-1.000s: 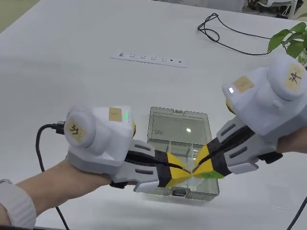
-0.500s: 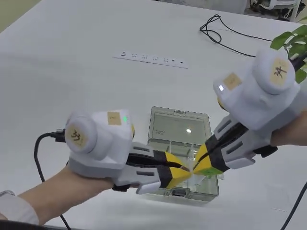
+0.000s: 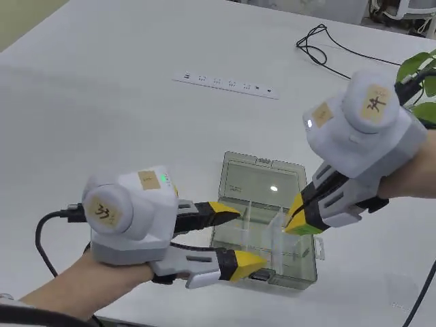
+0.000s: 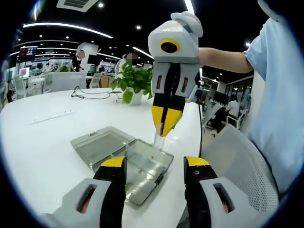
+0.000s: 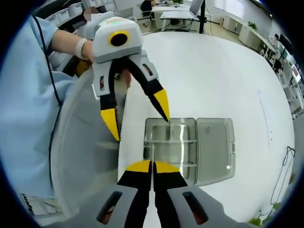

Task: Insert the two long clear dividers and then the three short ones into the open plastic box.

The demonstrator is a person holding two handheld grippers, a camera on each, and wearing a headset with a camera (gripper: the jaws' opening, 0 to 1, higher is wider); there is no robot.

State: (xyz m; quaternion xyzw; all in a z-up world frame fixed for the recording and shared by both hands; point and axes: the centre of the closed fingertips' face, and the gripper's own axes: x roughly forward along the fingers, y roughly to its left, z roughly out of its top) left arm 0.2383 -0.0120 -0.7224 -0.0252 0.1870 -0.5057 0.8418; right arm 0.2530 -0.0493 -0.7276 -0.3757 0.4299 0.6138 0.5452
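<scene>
The open clear plastic box (image 3: 240, 240) lies near the table's front edge, its lid (image 3: 262, 180) flat behind it. Clear dividers stand inside the box. My right gripper (image 3: 294, 225) hovers over the box's right half, shut on a small clear divider (image 3: 281, 223) that hangs down into it. The left gripper view shows that divider (image 4: 159, 140) below the right gripper's (image 4: 166, 127) yellow tips. My left gripper (image 3: 243, 234) is at the box's left side, open and holding nothing, with one jaw over the box's left edge. Its own view (image 4: 156, 164) looks onto the box (image 4: 142, 166).
A white power strip (image 3: 228, 85) lies further back, a black cable (image 3: 327, 48) at the far right, and a green plant (image 3: 419, 75) at the right edge. A mesh chair (image 5: 90, 142) stands by the table's near edge.
My left gripper has opened and drawn back to the left, away from the divider it met over the box. My right gripper still holds the divider, slightly higher.
</scene>
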